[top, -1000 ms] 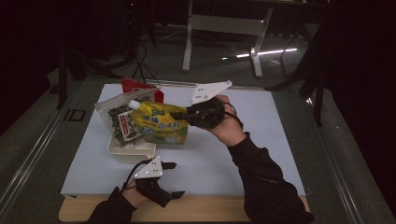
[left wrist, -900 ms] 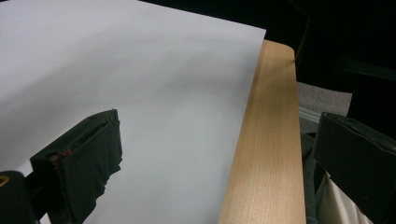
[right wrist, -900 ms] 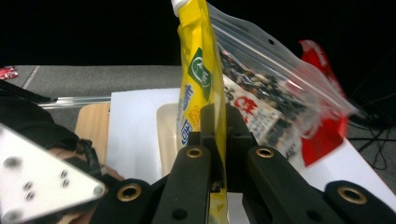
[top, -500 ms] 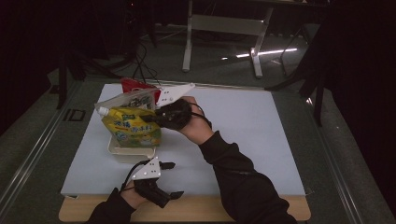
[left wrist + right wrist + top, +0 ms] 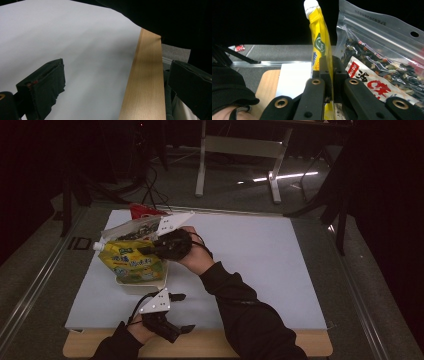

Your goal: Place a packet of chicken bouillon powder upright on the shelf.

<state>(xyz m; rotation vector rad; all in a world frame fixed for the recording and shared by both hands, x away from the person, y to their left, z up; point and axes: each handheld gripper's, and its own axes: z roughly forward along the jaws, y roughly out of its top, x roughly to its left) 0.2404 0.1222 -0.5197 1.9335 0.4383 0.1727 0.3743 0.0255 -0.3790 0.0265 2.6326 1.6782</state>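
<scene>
A pale wooden bench (image 5: pixel 300 347) fills the lower middle of the high view, most of it covered by a smooth white sheet (image 5: pixel 260 260). Around it lie grey floor and a dark room, with a white stand (image 5: pixel 240 150) at upper centre. Left of centre, the right hand-held gripper (image 5: pixel 150 249) is clenched on a glossy yellow spouted pouch (image 5: pixel 131 262) with a white cap, held over a shallow white tray (image 5: pixel 145 285). Just behind the pouch is a clear, crinkled zip bag (image 5: pixel 384 62) of dark dried flakes. At lower left, the left hand-held gripper (image 5: pixel 182 312) rests released, jaws spread above the bench edge.
</scene>
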